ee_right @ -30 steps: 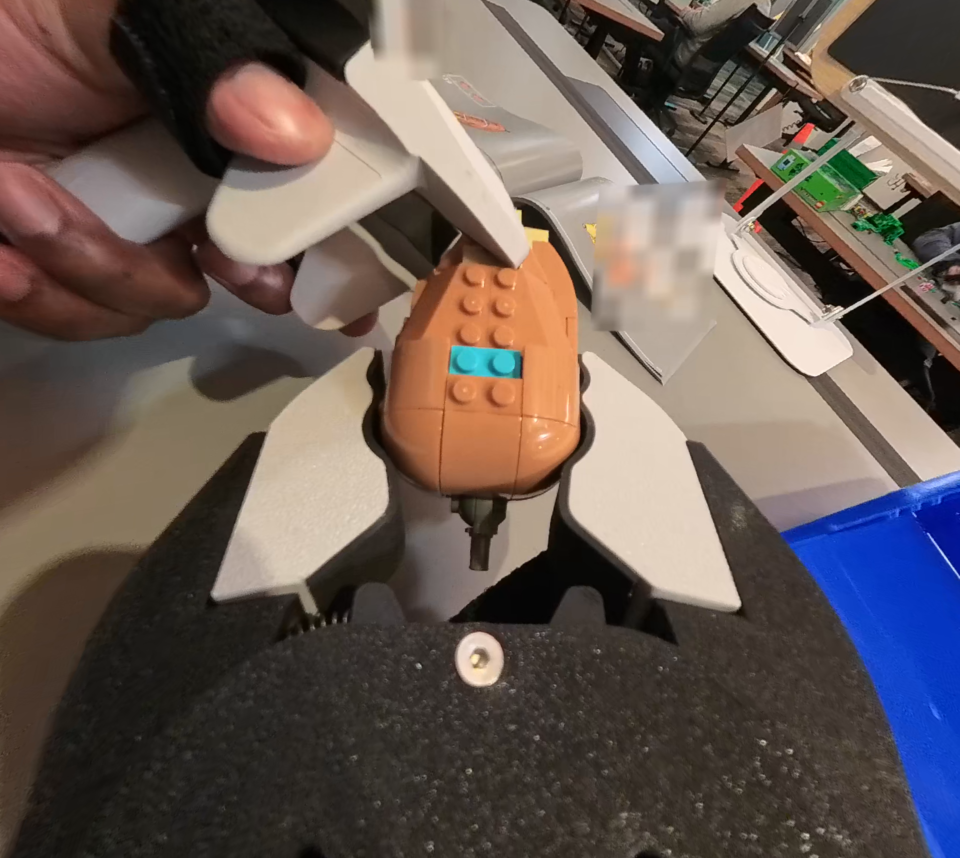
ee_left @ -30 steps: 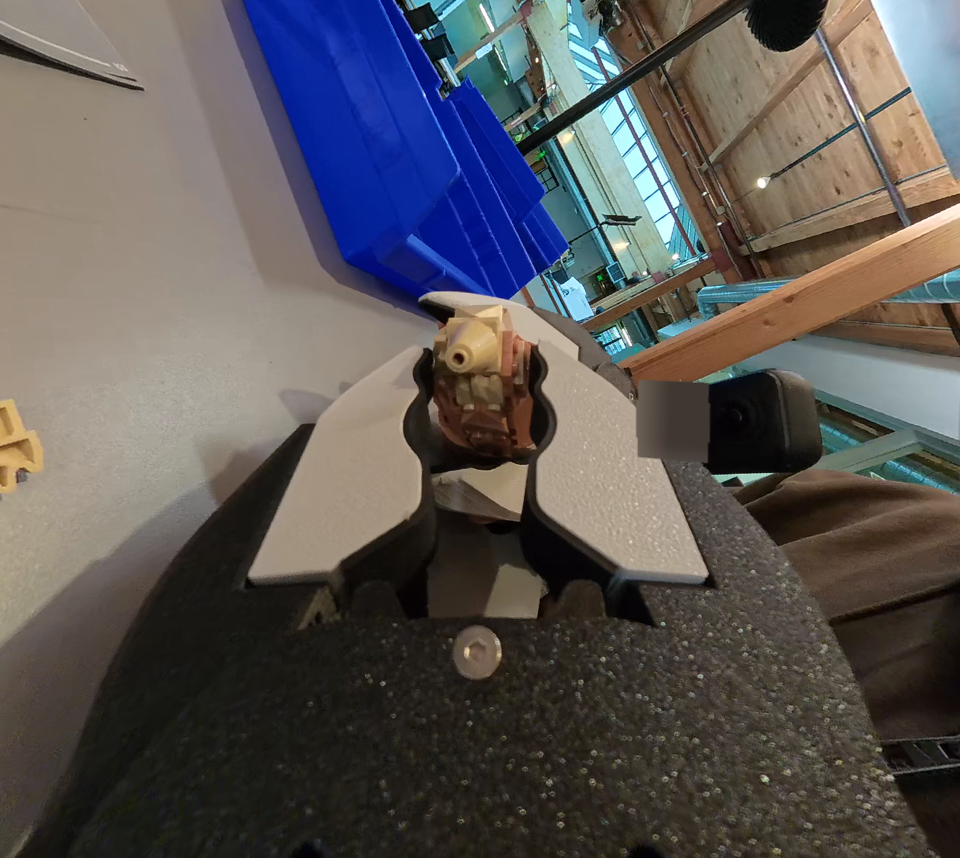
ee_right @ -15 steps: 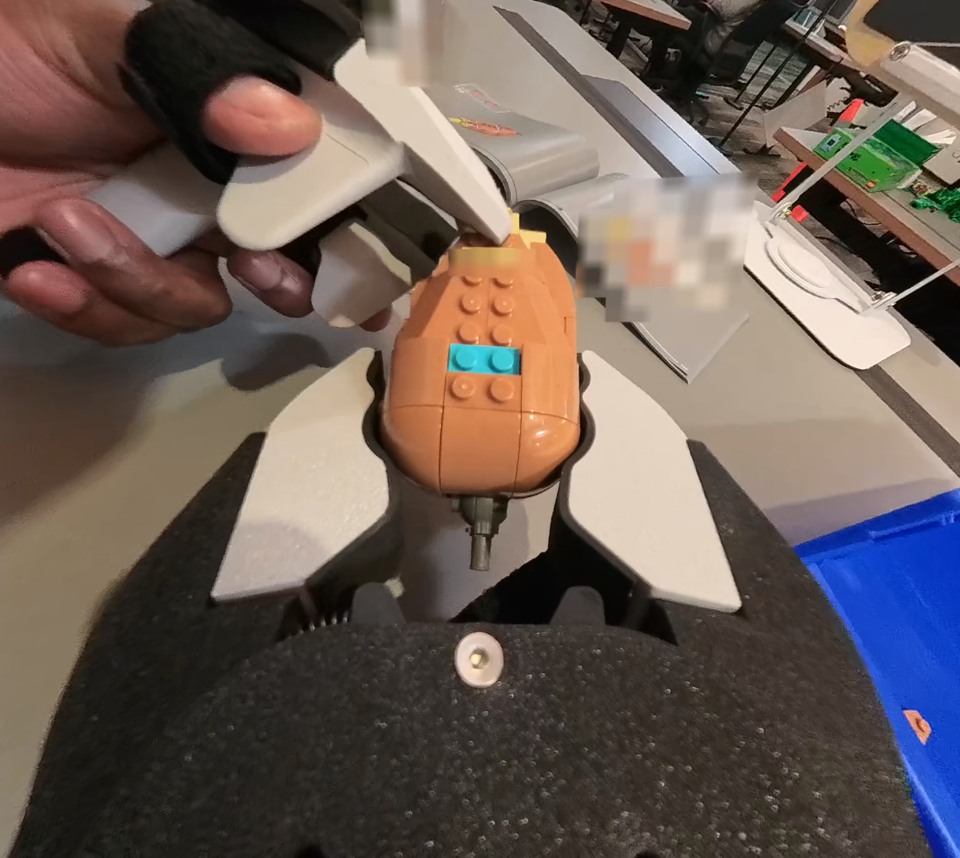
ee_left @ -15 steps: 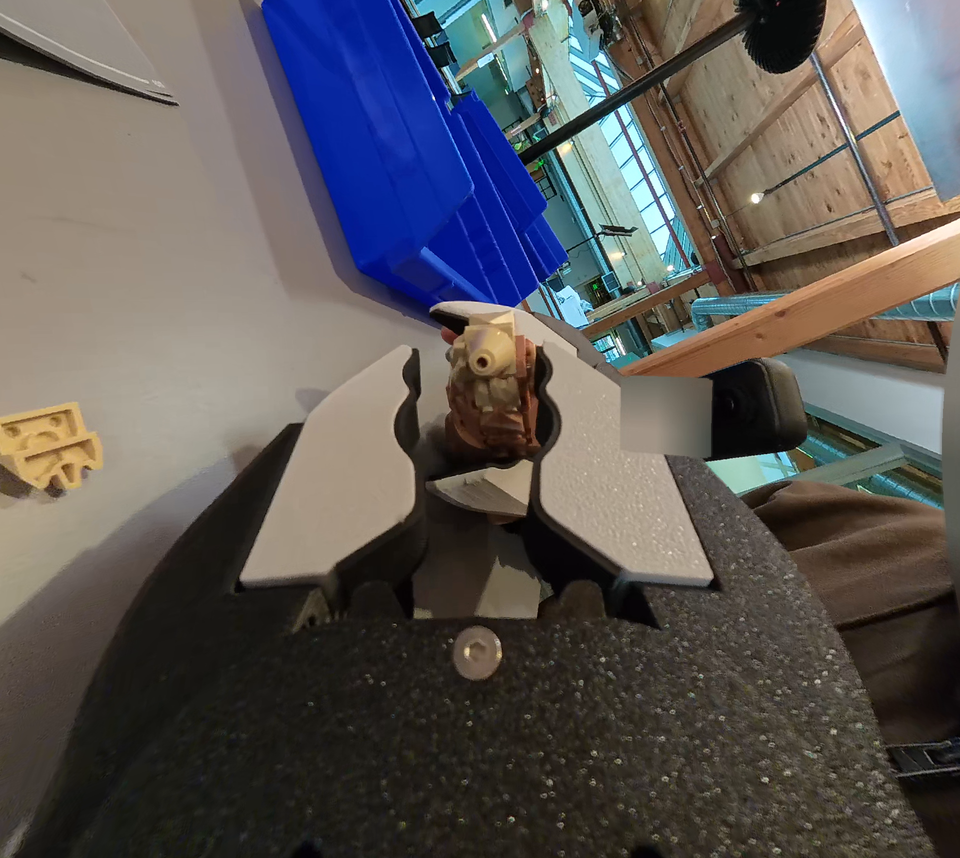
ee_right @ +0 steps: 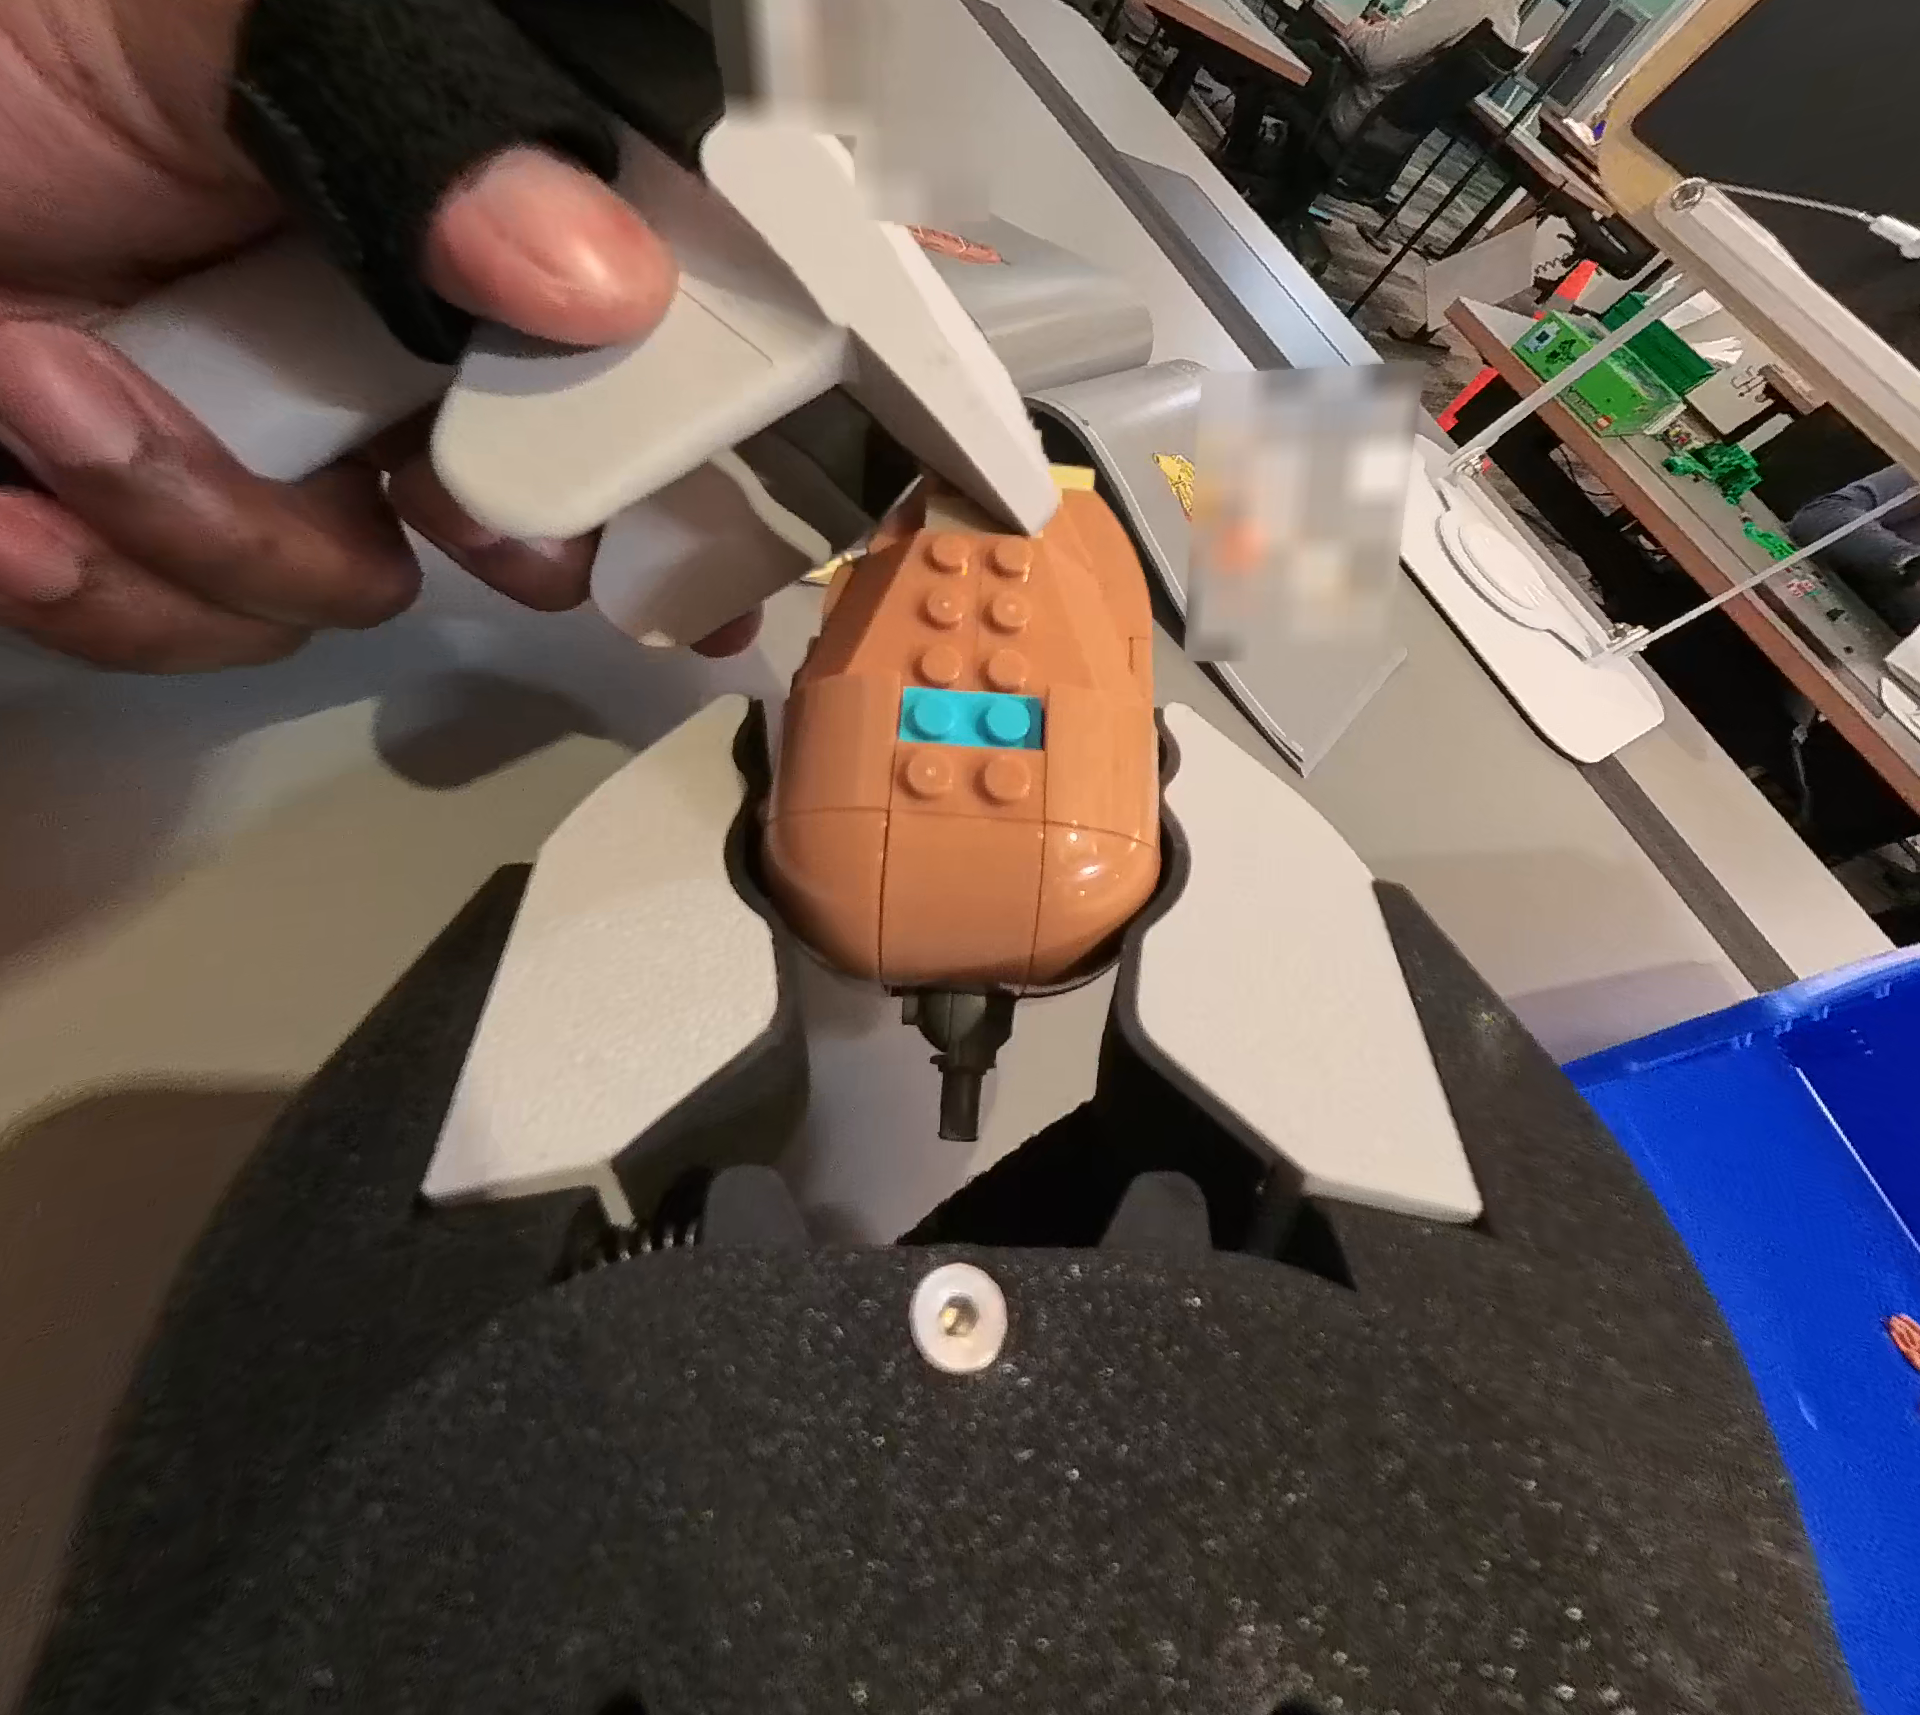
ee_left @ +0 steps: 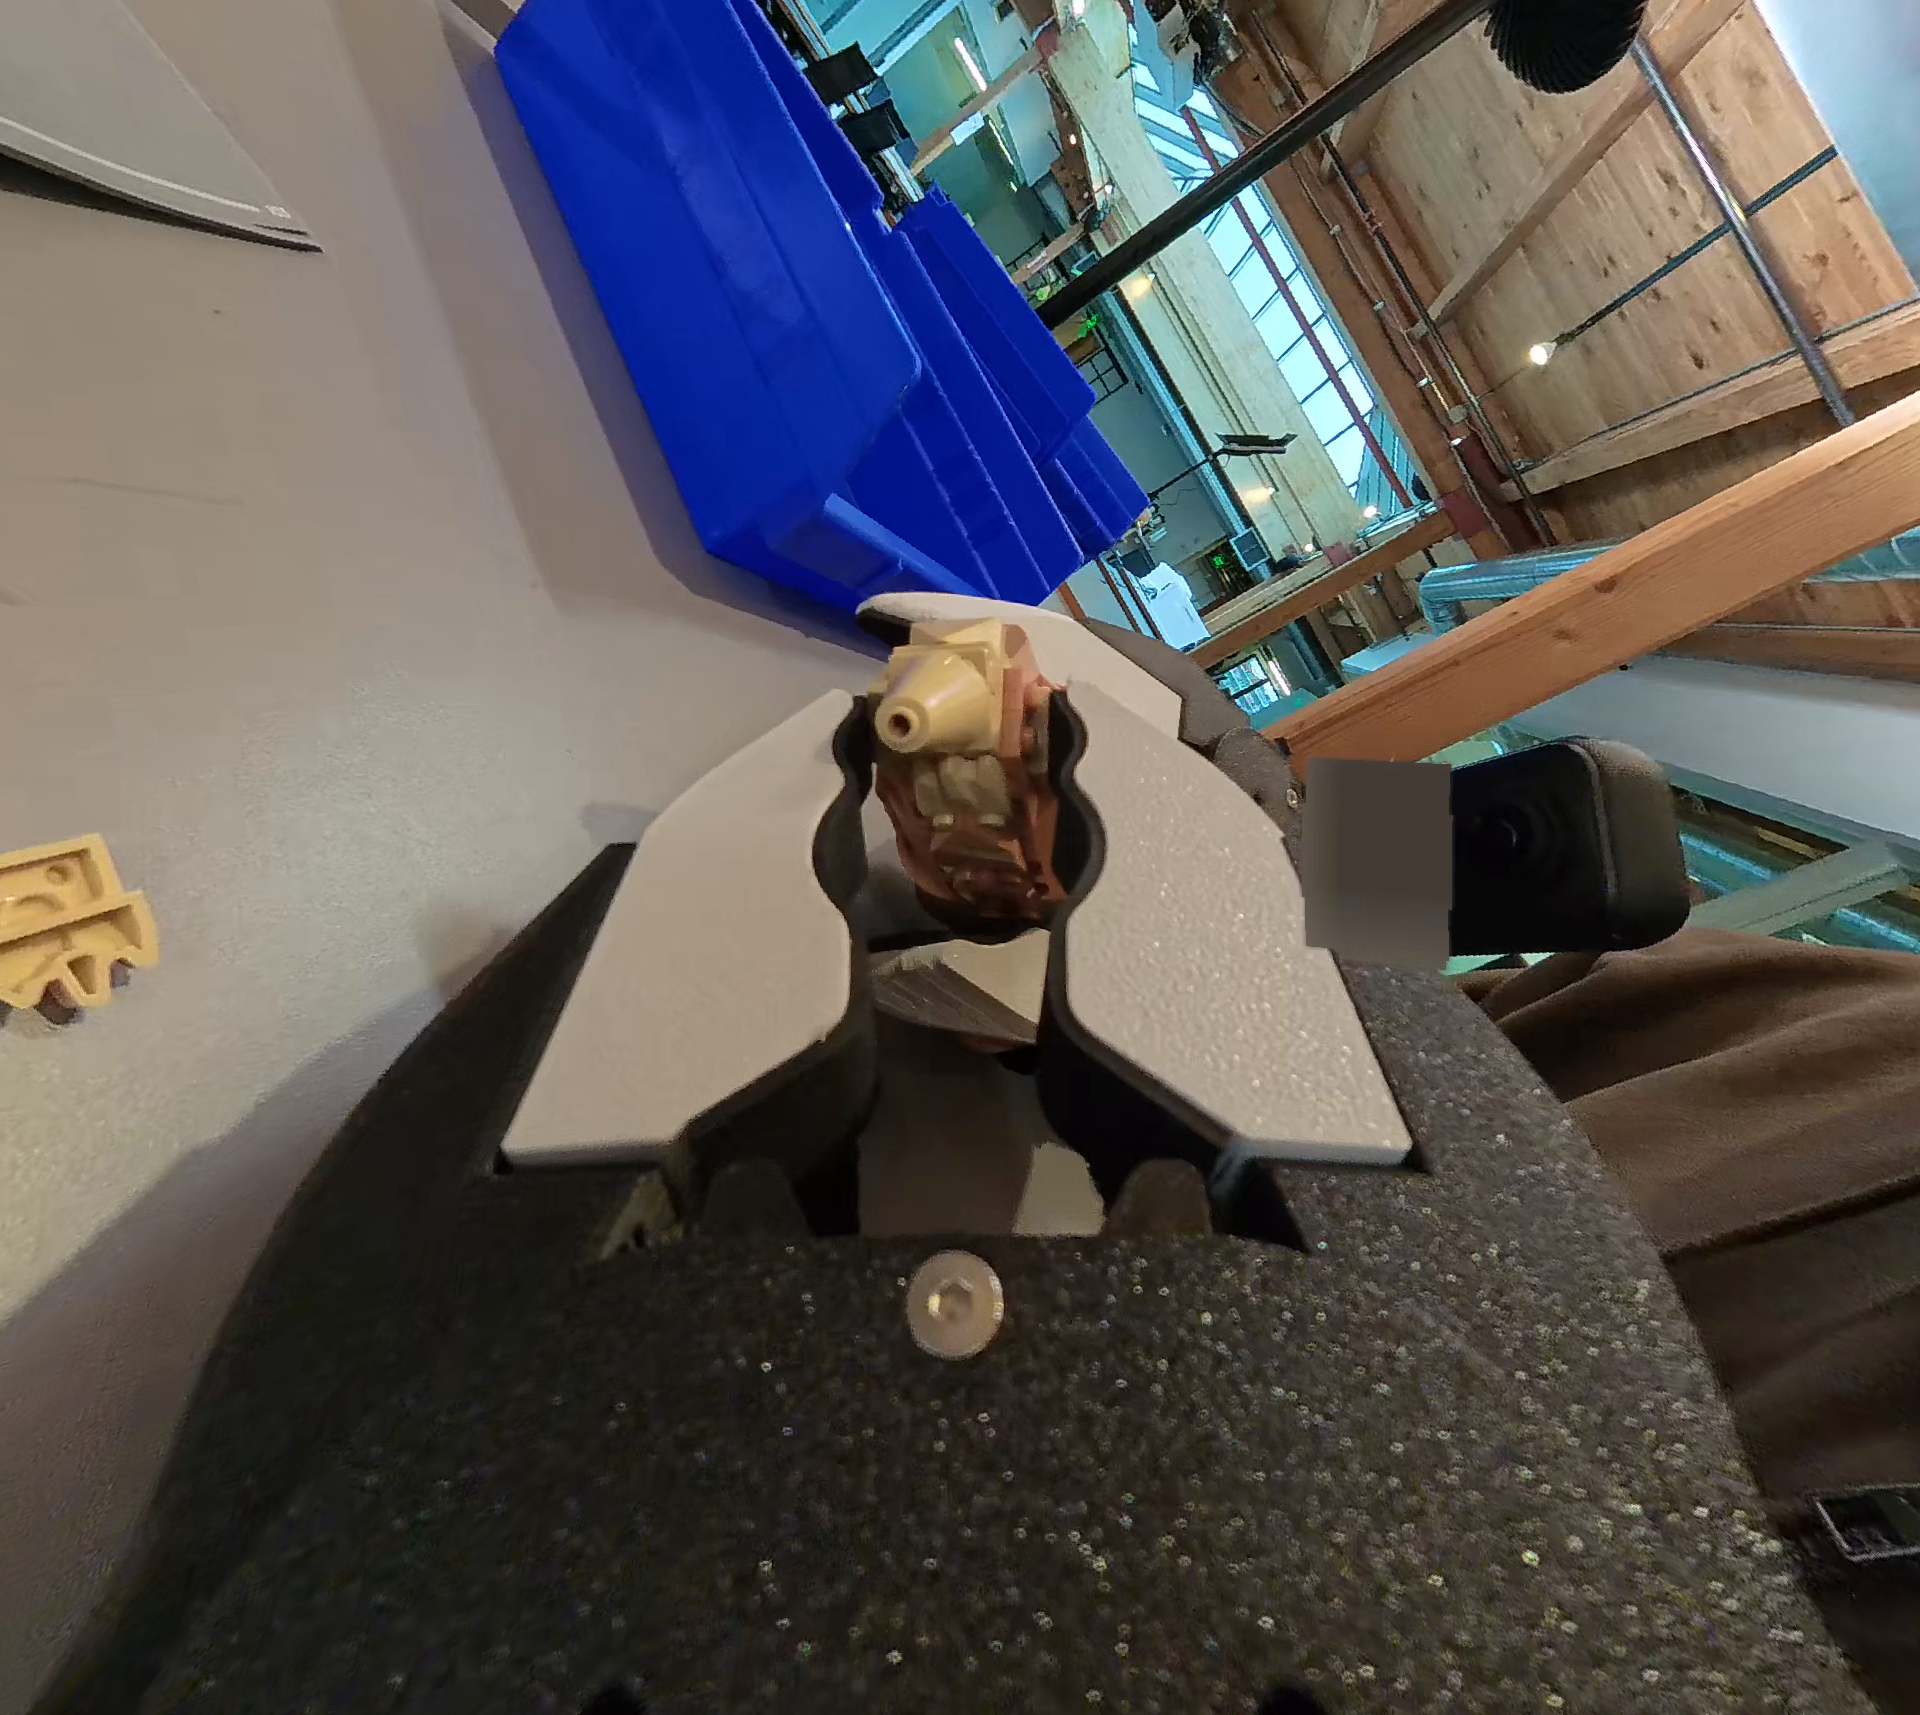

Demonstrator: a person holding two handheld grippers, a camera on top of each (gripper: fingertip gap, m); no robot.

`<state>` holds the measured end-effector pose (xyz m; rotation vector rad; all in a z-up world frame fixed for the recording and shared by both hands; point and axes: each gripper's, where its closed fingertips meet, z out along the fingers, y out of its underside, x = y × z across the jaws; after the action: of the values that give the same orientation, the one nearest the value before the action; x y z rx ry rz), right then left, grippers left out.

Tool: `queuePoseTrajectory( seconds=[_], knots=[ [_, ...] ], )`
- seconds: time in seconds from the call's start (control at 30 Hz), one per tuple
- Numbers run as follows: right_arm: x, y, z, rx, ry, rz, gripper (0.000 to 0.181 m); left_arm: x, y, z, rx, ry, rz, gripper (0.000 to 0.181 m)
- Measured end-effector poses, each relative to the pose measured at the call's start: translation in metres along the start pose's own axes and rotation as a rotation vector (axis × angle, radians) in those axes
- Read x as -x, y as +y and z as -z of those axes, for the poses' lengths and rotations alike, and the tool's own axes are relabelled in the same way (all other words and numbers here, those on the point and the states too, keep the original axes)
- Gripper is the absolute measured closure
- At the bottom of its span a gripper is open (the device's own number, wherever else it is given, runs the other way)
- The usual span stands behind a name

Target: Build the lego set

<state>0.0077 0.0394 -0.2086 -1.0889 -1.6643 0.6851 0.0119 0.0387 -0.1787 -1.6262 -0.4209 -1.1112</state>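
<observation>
The brown lego body [ee_right: 961,792], an egg-shaped build with a teal plate on its studded top, serves as the landmark. To its left in the right wrist view, a hand [ee_right: 156,294] works the left claw [ee_left: 961,818], whose grey fingers [ee_right: 935,429] press on the body's far end; over the last second they have shifted only slightly there, so the same join is still being worked. In the left wrist view that claw is clamped on the tan-nosed end of the build [ee_left: 940,709], having closed from a half-second earlier, when the left finger stood clear. Around the body's near end, the right claw [ee_right: 961,844] stays clamped, holding it above the worktop [ee_right: 1475,730]. A loose tan piece [ee_left: 68,933] lies well left of the body; a blue bin [ee_right: 1766,1250] sits to its right. I judge the end piece is being seated.
</observation>
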Motion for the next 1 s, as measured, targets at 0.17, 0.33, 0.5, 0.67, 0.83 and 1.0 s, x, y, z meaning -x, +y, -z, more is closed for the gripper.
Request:
queuePoseTrajectory(
  seconds=[0.17,0.33,0.5,0.67,0.83,1.0],
  knots=[
    [0.0004,0.0017,-0.0007,0.011,-0.003,-0.003,0.112,0.0013,0.0003,-0.0002,-0.008,-0.014,-0.013,0.149],
    [0.0003,0.0032,-0.0011,0.018,0.002,0.003,0.112,0.0017,0.0007,-0.0002,0.001,-0.017,-0.027,0.149],
    [-0.0020,0.0010,-0.0010,0.000,-0.001,-0.015,0.112,0.0001,-0.0016,-0.0013,-0.014,0.010,-0.015,0.149],
    [-0.0045,-0.0033,0.0008,-0.029,-0.007,-0.054,0.112,-0.0049,-0.0014,0.0008,-0.011,0.016,-0.031,0.148],
    [-0.0037,-0.0036,0.0010,-0.030,-0.009,-0.050,0.112,-0.0050,-0.0007,0.0018,0.002,0.014,-0.028,0.148],
    [-0.0032,-0.0005,0.0003,-0.016,-0.007,-0.046,0.112,-0.0023,0.0002,0.0012,0.002,-0.004,-0.028,0.149]
  ],
)
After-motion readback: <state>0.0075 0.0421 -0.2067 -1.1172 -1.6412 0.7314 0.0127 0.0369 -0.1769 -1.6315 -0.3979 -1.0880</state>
